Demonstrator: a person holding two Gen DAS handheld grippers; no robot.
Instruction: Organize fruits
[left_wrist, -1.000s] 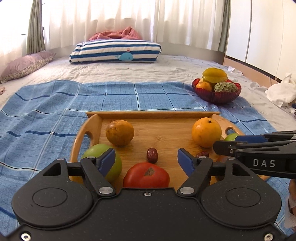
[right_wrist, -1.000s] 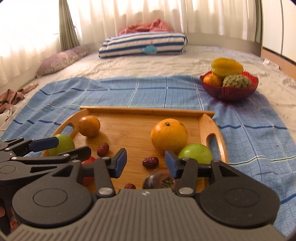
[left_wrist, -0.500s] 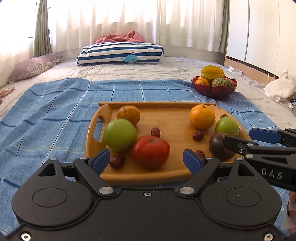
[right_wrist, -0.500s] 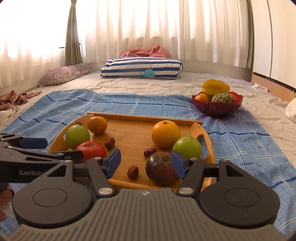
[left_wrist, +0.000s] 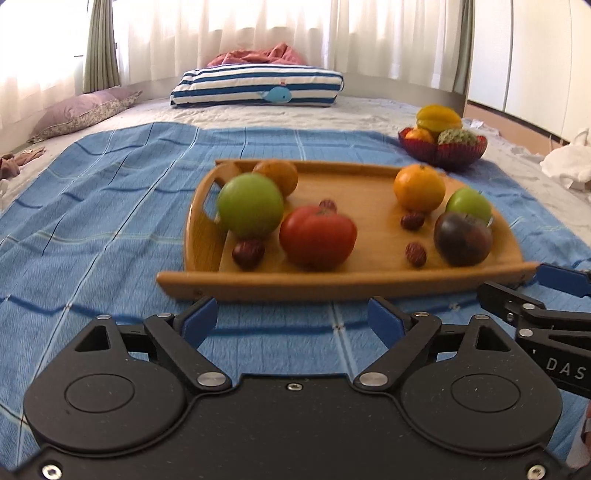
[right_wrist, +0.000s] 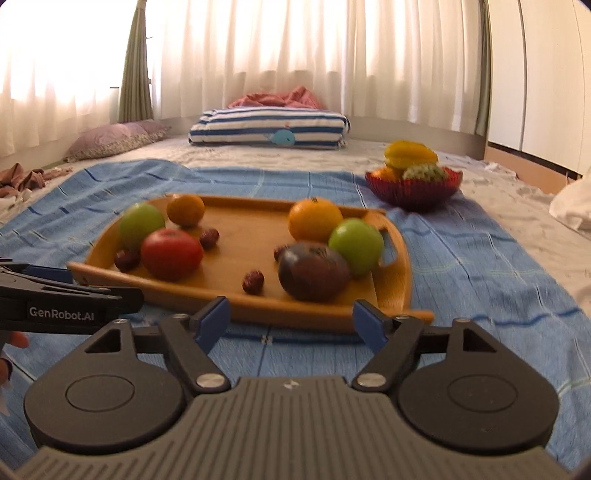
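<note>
Both the left tongs (left_wrist: 291, 319) and right tongs (right_wrist: 291, 319) hung apart and empty, and the red tomato (left_wrist: 317, 236) looked soft, best pinched gently across its middle.

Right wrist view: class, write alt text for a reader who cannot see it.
An open right gripper hovers empty over a blue blanket, just short of a wooden tray holding two green apples, two oranges, a red tomato, a dark tomato and small dates. Behind sits a red bowl of fruit; the left gripper enters at left.
</note>
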